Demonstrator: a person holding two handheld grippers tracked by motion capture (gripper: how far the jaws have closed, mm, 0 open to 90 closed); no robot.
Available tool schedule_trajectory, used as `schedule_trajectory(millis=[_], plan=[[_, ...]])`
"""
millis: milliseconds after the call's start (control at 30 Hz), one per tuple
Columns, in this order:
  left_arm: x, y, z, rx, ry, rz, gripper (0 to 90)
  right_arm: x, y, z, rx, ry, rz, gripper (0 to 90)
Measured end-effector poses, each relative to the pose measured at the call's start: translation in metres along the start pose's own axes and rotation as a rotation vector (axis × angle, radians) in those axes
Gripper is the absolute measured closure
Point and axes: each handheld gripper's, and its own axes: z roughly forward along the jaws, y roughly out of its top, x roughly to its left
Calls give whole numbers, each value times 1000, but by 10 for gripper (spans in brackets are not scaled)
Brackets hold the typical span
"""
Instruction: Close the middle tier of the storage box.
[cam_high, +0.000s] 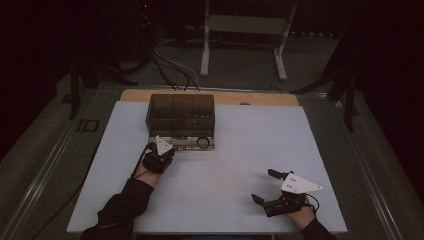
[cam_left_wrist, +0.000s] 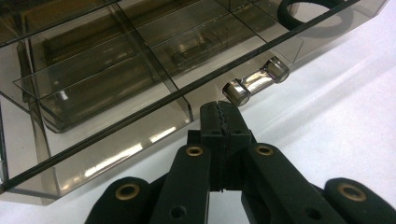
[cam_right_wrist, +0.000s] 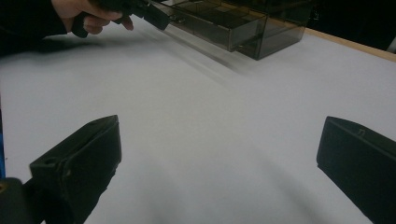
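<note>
Landmark: the smoky drawer box (cam_high: 181, 116) at the far middle of the white table (cam_high: 240, 150); every place below is read off it.
Work in hand: the bottom drawer (cam_high: 184, 143) stands pulled out toward the person, and by my reading the left gripper is lining up on its handle.
Thing to watch: the clear bar handle (cam_left_wrist: 255, 85) on the drawer's front wall, silver caps at both ends.
Handle's long axis: it runs along the drawer front, across the line of the jaws rather than along it.
Left gripper (cam_left_wrist: 223, 122): right at the box's near left corner, jaws pressed together with nothing between them, tips just short of the drawer front.
Key relation: in the left gripper view the handle lies just ahead of the tips and a touch to the right, very near; I can't tell whether they touch.
Right gripper (cam_right_wrist: 219, 158): well away from the box, low over bare table at the near right, jaws spread wide and empty.
Nearer hand: the left, by a long way.
Inside the drawer: a black ring (cam_left_wrist: 315, 15) sits in the compartment toward the right end.
Next move calls for: probably opening the jaws and sliding slightly right to straddle or hook the bar.
</note>
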Motion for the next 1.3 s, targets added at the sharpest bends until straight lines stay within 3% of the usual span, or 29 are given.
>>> schedule_trajectory(millis=[1300], plan=[[5, 9, 7, 9, 9, -3, 900, 0, 0, -1, -2, -3, 0, 0]])
